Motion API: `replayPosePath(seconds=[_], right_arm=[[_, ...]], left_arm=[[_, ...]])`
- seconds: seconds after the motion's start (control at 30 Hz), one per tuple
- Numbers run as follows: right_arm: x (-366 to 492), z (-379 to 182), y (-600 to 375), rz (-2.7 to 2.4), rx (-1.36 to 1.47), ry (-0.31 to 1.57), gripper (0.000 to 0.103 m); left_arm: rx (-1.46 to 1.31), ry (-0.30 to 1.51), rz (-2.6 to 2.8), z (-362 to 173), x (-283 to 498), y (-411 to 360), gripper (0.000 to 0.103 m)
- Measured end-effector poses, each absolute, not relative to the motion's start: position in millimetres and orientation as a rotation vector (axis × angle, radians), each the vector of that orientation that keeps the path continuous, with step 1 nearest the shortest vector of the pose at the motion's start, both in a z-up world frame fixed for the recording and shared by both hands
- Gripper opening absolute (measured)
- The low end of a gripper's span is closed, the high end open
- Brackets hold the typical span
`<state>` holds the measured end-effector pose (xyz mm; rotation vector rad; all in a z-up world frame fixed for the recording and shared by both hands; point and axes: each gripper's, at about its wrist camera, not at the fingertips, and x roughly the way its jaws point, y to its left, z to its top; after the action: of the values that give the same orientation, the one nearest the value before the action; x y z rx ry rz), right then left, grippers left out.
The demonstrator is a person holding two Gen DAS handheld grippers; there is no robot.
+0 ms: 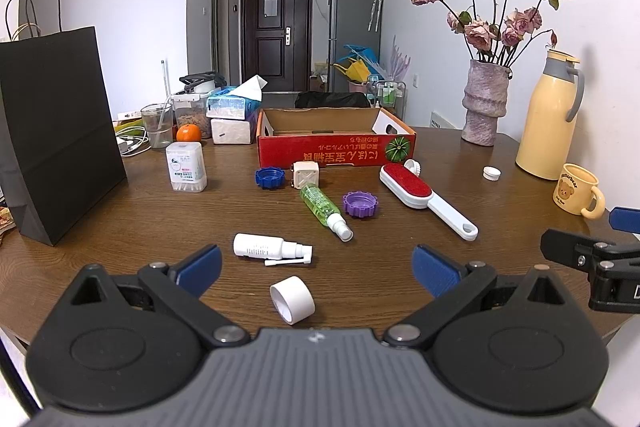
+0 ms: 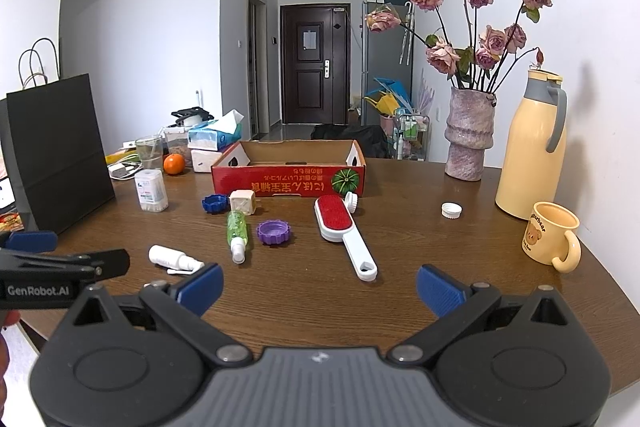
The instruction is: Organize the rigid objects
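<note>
We've got both tools hovering low over the near edge of the wooden worktop (image 1: 120, 211), nothing gripped. Our left hand-held gripper (image 1: 316, 267) is spread wide, with a loose white cap (image 1: 292, 299) lying between its fingers and a white spray bottle (image 1: 272, 250) just beyond. Our right hand-held gripper (image 2: 319, 287) is spread wide too, pointing at the red lint brush (image 2: 340, 231). The empty red cardboard box (image 2: 288, 177) sits farther back, behind the green bottle (image 2: 237, 231) and purple lid (image 2: 273, 231).
</note>
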<state>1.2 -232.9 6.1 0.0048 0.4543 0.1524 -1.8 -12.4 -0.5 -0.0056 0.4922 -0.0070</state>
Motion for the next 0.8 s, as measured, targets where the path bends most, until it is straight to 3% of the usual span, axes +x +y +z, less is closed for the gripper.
replayPosePath(seconds=[0.8], right_arm=[[14.4, -5.8, -232.2, 0.165, 0.002, 0.463, 0.103]], left_arm=[[-0.015, 0.52, -0.003, -9.6, 13.5, -12.6, 0.103]])
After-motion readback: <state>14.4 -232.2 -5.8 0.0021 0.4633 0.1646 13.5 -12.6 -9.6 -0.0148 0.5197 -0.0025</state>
